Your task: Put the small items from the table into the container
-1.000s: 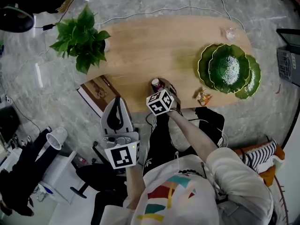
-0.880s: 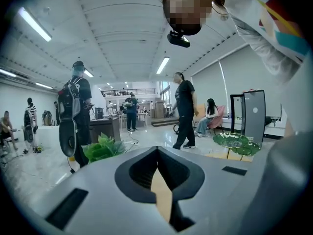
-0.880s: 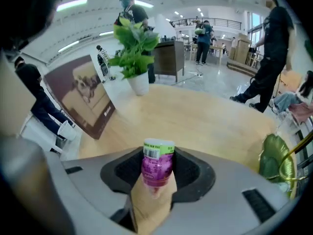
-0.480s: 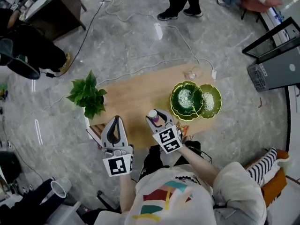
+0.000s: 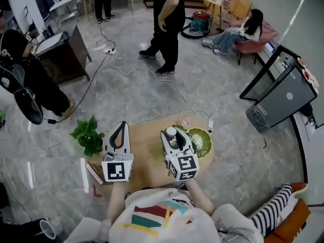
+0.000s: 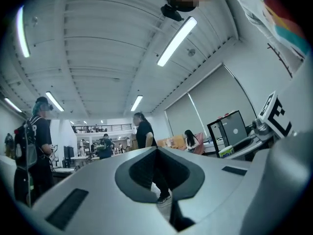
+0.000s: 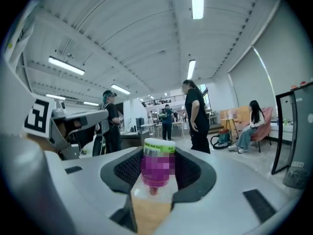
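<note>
One small bottle (image 7: 155, 173) tight in right hand-held gripper (image 7: 157, 153); left hand-held gripper (image 6: 156, 150) closed, empty.

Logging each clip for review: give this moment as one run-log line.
left gripper: shut, empty | right gripper: shut on bottle | both: held level above table | bowls: on table
</note>
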Available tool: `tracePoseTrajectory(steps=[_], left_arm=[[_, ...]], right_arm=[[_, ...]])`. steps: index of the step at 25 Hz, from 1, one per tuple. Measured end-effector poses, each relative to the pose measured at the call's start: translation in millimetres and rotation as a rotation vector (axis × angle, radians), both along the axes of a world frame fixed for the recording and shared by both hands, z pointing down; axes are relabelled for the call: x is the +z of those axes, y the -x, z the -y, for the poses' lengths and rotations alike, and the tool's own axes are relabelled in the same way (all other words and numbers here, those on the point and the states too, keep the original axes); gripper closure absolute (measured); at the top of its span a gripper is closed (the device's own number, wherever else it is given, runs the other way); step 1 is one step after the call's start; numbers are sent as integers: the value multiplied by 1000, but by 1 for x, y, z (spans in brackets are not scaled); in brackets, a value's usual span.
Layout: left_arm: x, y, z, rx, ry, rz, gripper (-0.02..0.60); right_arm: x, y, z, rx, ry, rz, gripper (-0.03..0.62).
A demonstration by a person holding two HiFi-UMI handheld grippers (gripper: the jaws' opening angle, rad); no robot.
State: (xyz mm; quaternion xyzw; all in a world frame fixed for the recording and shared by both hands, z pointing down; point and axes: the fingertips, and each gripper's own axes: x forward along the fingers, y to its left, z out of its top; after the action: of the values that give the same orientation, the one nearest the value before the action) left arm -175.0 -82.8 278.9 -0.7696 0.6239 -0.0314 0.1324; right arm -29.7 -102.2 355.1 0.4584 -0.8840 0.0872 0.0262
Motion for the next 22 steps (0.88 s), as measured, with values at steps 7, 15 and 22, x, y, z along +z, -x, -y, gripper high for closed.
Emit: tracePoseTrajectory(steps=[7, 15, 22], left_arm=[[-19, -41, 3, 89, -28, 6, 574], [-13, -54, 4, 126, -22, 27, 574], [-6, -100, 9, 192, -6, 58, 574]], right_arm=[[-39, -41, 2, 61, -54, 77, 410], [-41, -54, -12, 48, -73, -2, 410], [-45, -83, -11, 82, -51, 15, 410]])
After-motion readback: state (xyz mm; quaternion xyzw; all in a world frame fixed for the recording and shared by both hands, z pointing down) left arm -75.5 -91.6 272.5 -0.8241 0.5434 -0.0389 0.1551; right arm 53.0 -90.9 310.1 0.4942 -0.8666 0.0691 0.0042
